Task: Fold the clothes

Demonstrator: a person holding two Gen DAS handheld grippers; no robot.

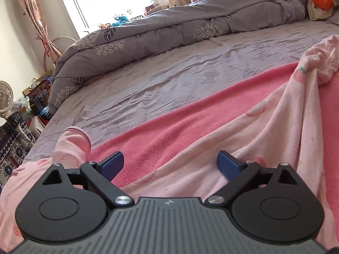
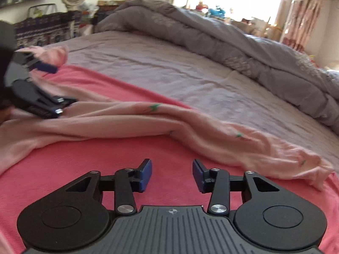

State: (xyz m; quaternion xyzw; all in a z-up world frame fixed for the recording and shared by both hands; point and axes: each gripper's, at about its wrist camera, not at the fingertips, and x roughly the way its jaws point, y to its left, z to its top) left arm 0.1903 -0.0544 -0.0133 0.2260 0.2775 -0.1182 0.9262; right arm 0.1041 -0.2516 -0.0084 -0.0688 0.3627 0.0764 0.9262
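A bed (image 1: 190, 67) with a lilac sheet carries a pink towel (image 2: 63, 169) along its near edge. The right gripper (image 2: 172, 174) hovers over bare towel, jaws partly open, holding nothing. The left gripper (image 1: 170, 165), tilted down, has jaws spread wide over the pale pink strawberry-print garment (image 1: 264, 137), gripping nothing. Beyond, open sheet runs to the bunched grey duvet (image 1: 169, 25) at the far edge.

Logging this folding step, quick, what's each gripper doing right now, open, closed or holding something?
Left gripper: open wide, holding nothing, over the light pink garment.
Right gripper: open, nothing between its fingers, above the pink towel.
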